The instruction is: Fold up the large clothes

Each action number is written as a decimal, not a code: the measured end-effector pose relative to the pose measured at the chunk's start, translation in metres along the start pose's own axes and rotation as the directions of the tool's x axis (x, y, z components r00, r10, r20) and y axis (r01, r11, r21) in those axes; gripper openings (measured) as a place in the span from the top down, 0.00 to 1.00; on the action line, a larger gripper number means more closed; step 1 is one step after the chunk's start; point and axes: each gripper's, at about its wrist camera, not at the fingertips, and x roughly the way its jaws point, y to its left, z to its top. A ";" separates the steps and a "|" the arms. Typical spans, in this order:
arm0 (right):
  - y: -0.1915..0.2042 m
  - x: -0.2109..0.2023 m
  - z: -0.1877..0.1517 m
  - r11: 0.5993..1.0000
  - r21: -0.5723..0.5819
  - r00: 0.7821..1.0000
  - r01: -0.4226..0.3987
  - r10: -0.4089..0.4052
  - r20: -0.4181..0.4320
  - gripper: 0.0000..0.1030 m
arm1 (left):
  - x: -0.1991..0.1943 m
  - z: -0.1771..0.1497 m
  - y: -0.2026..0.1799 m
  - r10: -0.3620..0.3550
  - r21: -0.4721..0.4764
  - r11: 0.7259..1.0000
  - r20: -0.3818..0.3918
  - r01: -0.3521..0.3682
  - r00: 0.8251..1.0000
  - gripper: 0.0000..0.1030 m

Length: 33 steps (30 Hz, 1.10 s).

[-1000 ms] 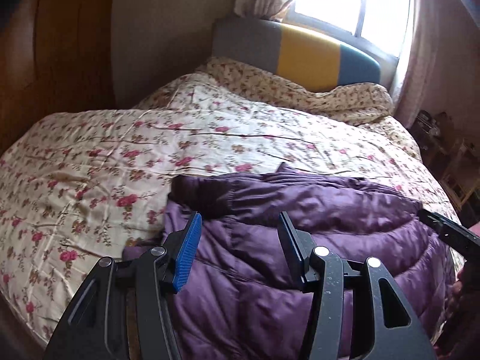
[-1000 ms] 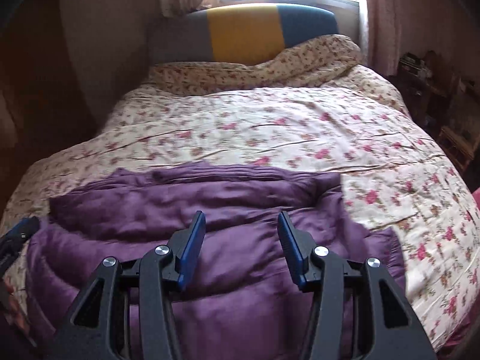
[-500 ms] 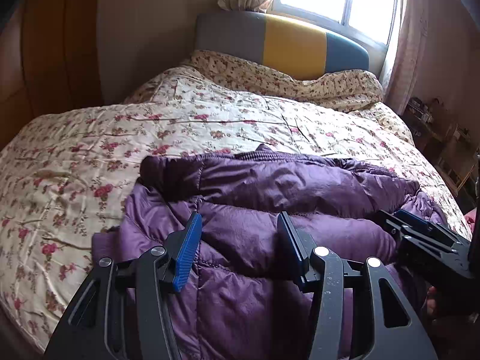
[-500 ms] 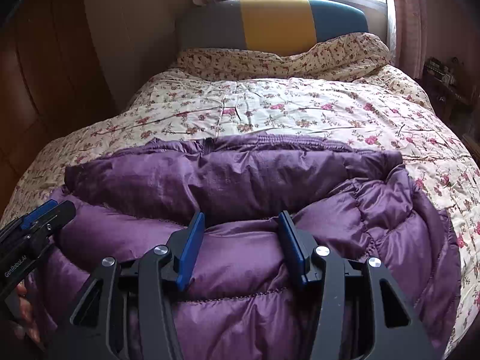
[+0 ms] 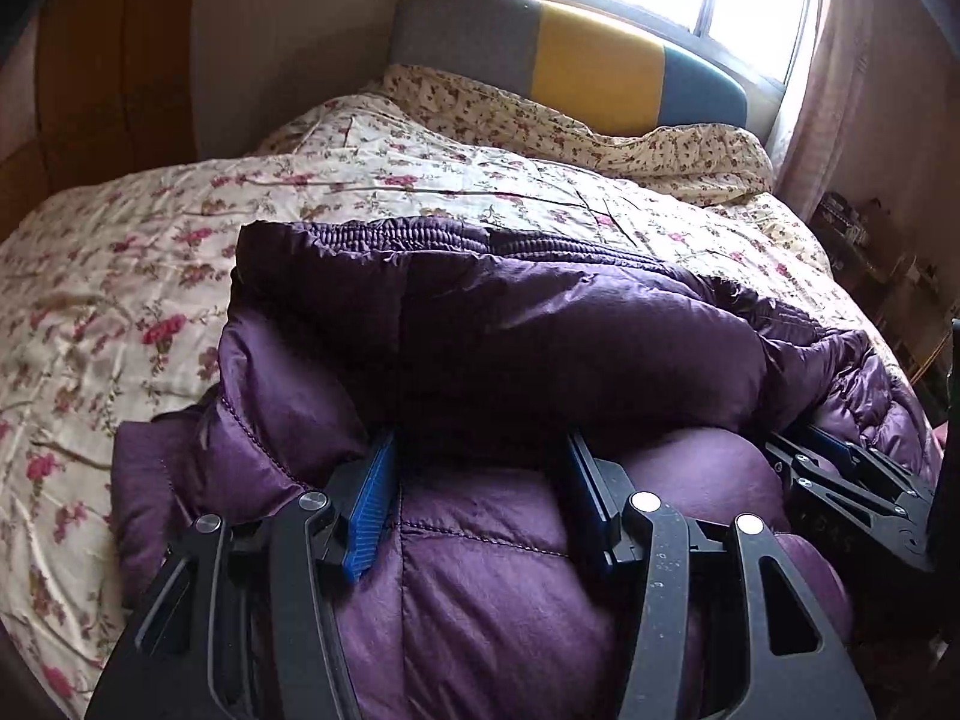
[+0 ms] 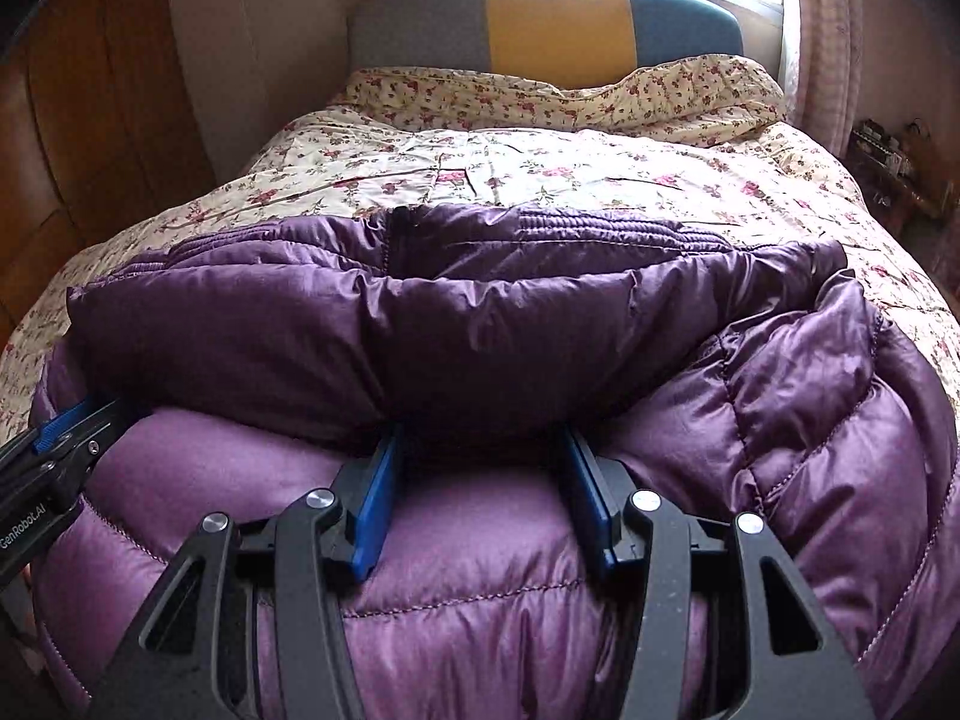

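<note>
A purple puffy jacket (image 5: 540, 330) (image 6: 480, 324) lies across the near end of the bed, its upper part folded over toward me in a thick roll. My left gripper (image 5: 480, 444) is pressed down on the jacket's left half, jaws apart, fingertips tucked under the roll's edge. My right gripper (image 6: 480, 438) sits the same way on the right half, jaws apart with padding bulging between them. Each gripper shows in the other's view: the right gripper (image 5: 840, 480) at the right edge, the left gripper (image 6: 60, 438) at the left edge.
The jacket rests on a floral quilt (image 5: 120, 276) (image 6: 540, 168) that covers the bed. A grey, yellow and blue headboard (image 6: 558, 24) stands at the far end under a bright window. Wooden panels (image 5: 90, 90) line the left; a cluttered shelf (image 6: 888, 156) stands at the right.
Both grippers have sunk onto the jacket, and their fingertips now reach under the folded roll. The gaps between their jaws look the same as before.
</note>
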 end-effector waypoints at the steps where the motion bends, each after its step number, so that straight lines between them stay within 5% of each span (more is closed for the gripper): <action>1: 0.000 -0.001 0.001 1.000 -0.002 1.000 0.002 -0.002 -0.002 0.51 | -0.002 0.001 0.003 -0.017 -0.016 1.000 -0.005 0.017 1.000 0.49; 6: 0.002 -0.016 0.004 1.000 0.001 1.000 0.005 -0.005 0.014 0.50 | -0.030 0.002 0.018 -0.051 -0.081 0.995 0.018 0.053 0.999 0.30; 10: 0.003 -0.042 0.000 0.999 0.017 0.998 -0.027 0.026 0.052 0.51 | -0.059 -0.004 0.033 0.000 -0.104 0.995 0.058 0.006 0.998 0.27; 17: 0.008 -0.081 -0.018 0.996 0.007 0.994 -0.092 0.092 0.065 0.75 | -0.080 -0.037 0.084 0.020 -0.227 0.974 0.015 -0.016 1.000 0.26; 27: 0.021 -0.085 -0.040 0.997 -0.038 0.997 -0.072 0.072 0.003 0.83 | -0.076 -0.074 0.113 -0.194 -0.433 0.884 0.000 0.175 0.981 0.26; 33: 0.023 -0.074 -0.054 0.998 -0.037 0.998 -0.053 0.052 -0.025 0.83 | -0.076 -0.082 0.113 -0.269 -0.463 0.851 0.019 0.247 0.963 0.26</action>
